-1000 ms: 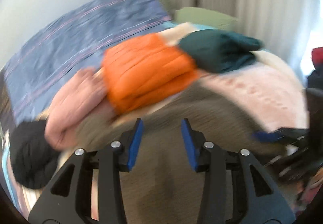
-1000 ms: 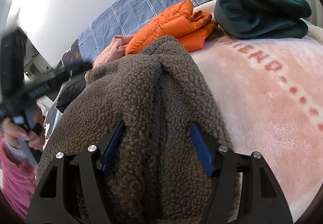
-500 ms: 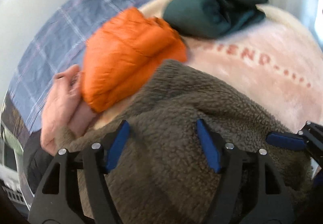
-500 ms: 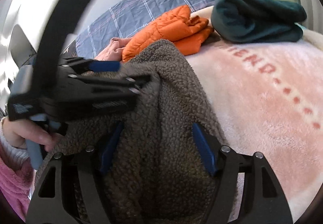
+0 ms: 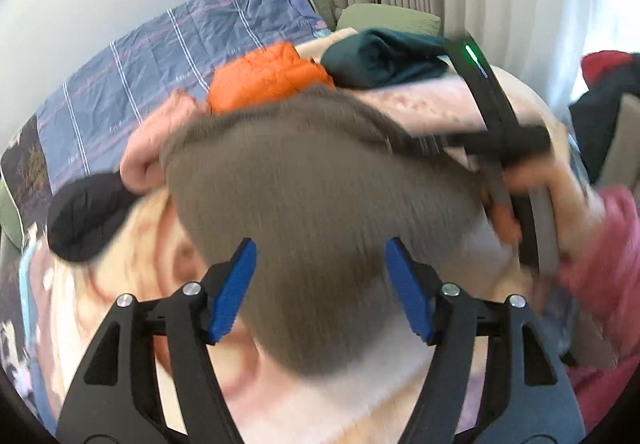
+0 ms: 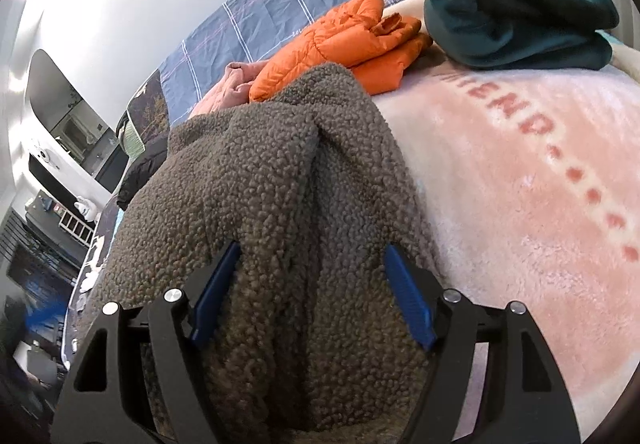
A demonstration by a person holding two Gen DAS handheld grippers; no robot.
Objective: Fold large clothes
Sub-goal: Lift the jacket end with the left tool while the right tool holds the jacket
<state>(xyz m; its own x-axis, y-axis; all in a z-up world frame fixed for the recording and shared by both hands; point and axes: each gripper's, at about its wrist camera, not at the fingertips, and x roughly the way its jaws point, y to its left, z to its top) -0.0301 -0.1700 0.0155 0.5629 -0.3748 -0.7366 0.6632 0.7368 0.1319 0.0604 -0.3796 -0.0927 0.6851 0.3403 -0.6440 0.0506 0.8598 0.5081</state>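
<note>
The brown fleece (image 6: 280,212) is lying bunched on the pink blanket (image 6: 540,204) at centre frame, below the orange jacket (image 6: 344,40). The right gripper (image 6: 312,296) is hovering over it, fingers spread and just widening, fleece between them unpinched. The left gripper (image 5: 318,284), blurred, is also spread. Best pinch one hem corner each, then pull flat before folding.
</note>
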